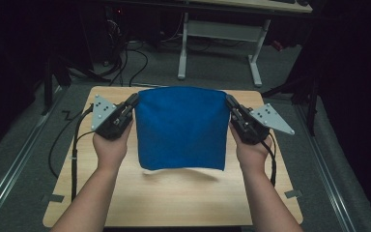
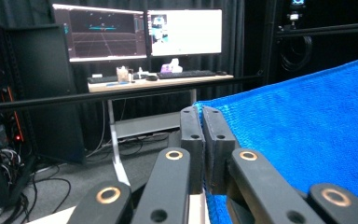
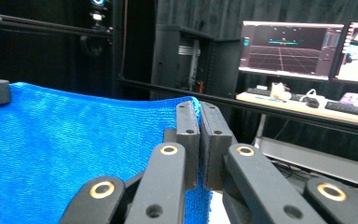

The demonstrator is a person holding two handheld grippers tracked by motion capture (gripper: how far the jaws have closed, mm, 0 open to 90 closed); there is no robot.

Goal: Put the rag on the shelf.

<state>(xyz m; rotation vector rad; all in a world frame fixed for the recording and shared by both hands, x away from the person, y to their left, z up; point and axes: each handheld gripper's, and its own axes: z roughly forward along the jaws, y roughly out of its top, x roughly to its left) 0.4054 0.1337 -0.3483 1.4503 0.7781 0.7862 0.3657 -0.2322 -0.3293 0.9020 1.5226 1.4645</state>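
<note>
A: State your tool condition.
B: Your left gripper [image 1: 134, 102] and right gripper [image 1: 230, 103] each clamp a top corner of the blue towel [image 1: 181, 128]; it hangs between them above the wooden table [image 1: 174, 203].

The right claw [image 3: 199, 109] pinches the blue cloth's [image 3: 74, 149] top corner; monitors [image 3: 289, 49] glow beyond the cloth.

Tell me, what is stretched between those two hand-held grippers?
A blue cloth spans the gap: the left hand-held gripper and the right hand-held gripper each pinch a top corner. The high view shows it hanging above the wooden table.
</note>
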